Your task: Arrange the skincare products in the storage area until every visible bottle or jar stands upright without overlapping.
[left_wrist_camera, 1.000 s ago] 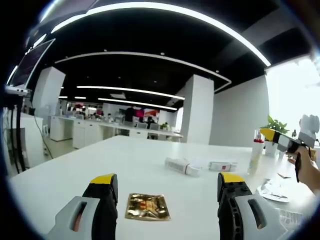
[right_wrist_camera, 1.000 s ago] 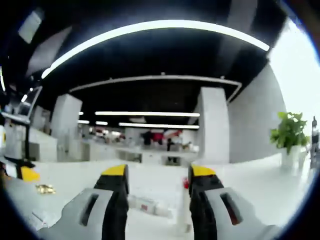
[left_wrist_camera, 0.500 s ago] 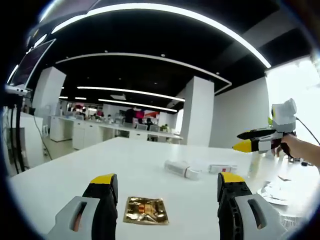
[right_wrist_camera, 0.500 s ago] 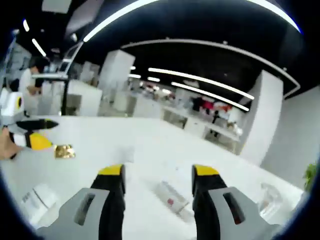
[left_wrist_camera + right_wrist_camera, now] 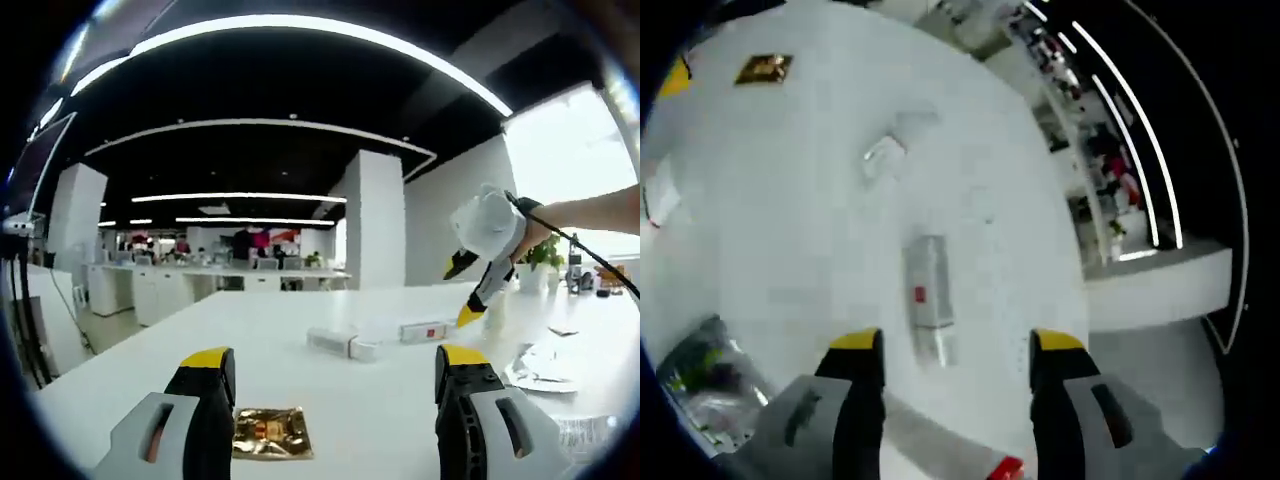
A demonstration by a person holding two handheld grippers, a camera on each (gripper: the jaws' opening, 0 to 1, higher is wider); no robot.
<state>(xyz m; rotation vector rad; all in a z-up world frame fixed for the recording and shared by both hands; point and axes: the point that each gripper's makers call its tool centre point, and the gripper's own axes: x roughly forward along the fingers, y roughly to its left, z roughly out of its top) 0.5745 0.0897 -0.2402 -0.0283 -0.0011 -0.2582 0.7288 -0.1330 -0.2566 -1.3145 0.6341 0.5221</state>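
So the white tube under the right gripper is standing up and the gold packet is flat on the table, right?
Not quite. The white tube is lying on its side on the table, not standing, as the right gripper view shows. The gold packet does lie flat.

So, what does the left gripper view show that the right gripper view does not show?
Left gripper view: the right gripper, held in a hand and pointing down at the table, also a white pillar and a plant. Right gripper view: a red cap at the bottom edge, near its open fingers. Both: the white table, a gold sachet, and two white tubes lying flat, one with a red mark, one plain.
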